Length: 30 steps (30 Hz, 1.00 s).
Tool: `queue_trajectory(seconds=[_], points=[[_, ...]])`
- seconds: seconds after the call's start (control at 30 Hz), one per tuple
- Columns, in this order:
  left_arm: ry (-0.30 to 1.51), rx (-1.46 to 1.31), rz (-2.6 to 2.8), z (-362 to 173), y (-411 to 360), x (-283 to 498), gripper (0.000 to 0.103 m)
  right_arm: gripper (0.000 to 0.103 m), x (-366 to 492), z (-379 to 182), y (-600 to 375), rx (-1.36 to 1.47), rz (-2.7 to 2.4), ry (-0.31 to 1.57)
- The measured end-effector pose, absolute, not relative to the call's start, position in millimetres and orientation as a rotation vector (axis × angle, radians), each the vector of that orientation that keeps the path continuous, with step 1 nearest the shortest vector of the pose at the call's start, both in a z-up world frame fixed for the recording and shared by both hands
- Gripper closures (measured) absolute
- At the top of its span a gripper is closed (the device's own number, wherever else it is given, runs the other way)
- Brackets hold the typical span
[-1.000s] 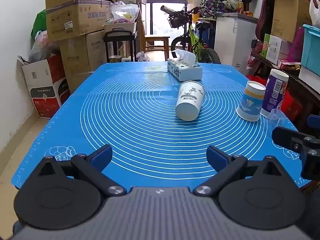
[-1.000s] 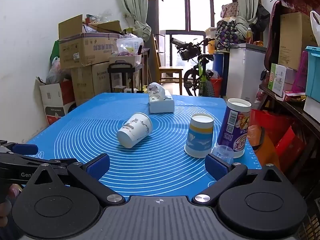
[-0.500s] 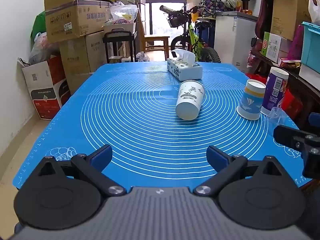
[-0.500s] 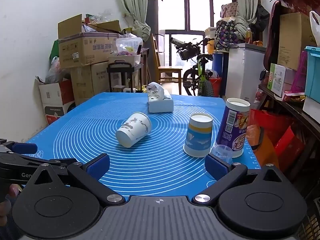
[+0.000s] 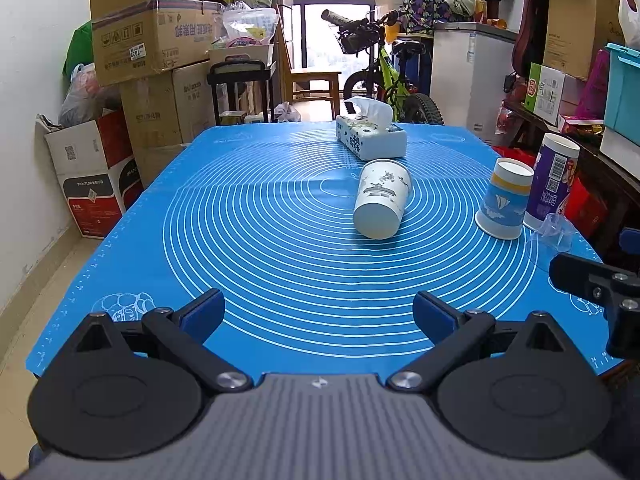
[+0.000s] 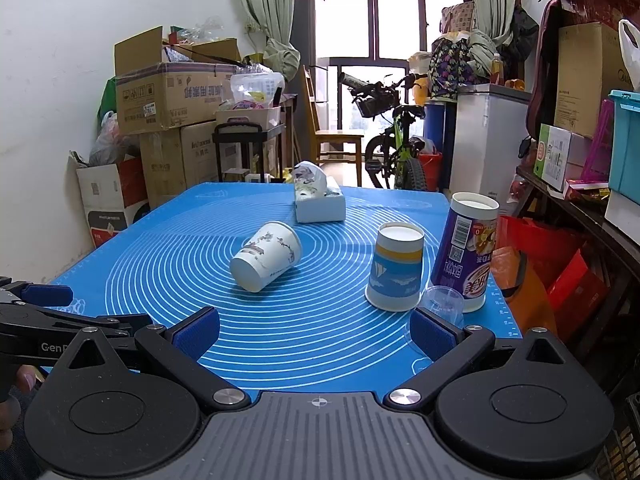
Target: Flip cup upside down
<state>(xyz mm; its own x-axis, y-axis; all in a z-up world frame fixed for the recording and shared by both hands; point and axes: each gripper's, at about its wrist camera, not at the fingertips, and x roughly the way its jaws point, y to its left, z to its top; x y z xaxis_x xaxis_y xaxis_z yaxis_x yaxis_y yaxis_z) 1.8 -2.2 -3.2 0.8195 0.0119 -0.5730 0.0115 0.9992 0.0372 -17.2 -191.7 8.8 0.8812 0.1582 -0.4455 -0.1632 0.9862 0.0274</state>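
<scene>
The white paper cup (image 5: 382, 199) with a grey-blue print lies on its side on the blue mat (image 5: 256, 248), near the middle of the ringed pattern. Its closed bottom faces back toward both claws and its mouth points away, toward the tissue box (image 5: 370, 136). From the left claw (image 5: 319, 310) the cup is ahead and a little to the right, well apart from the blue fingertips (image 5: 202, 310). From the right claw (image 6: 316, 332) the same cup (image 6: 266, 256) sits ahead and to the left, also well apart, with its bottom angled toward the left side of that view.

Both claws are released, their jaws spread wide with only bare mat between them, and neither touches anything.

Ahead and to the right of the right claw a blue and yellow paper cup (image 6: 396, 270) stands mouth down on the mat. Just beside it on the right stands a taller purple cup (image 6: 466, 252), also inverted, its label upside down. A small clear plastic cup (image 6: 444, 300) sits just in front of those two, close to the right claw's right fingertip. The tissue box (image 6: 319, 200) is farthest out, beyond the lying cup, with a tissue sticking up from its top.

At the left edge of the right wrist view, part of the left claw (image 6: 40, 300) shows low over the near edge of the mat.
</scene>
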Motion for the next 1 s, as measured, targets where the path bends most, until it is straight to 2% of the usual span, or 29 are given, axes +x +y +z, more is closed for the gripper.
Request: queue_trajectory(seconds=[1.0], points=[[0.611,0.042,-0.001,-4.2,-2.0,1.1,0.004,0.002,-14.0,4.6,-193.2,-0.005,0.162,0.483]])
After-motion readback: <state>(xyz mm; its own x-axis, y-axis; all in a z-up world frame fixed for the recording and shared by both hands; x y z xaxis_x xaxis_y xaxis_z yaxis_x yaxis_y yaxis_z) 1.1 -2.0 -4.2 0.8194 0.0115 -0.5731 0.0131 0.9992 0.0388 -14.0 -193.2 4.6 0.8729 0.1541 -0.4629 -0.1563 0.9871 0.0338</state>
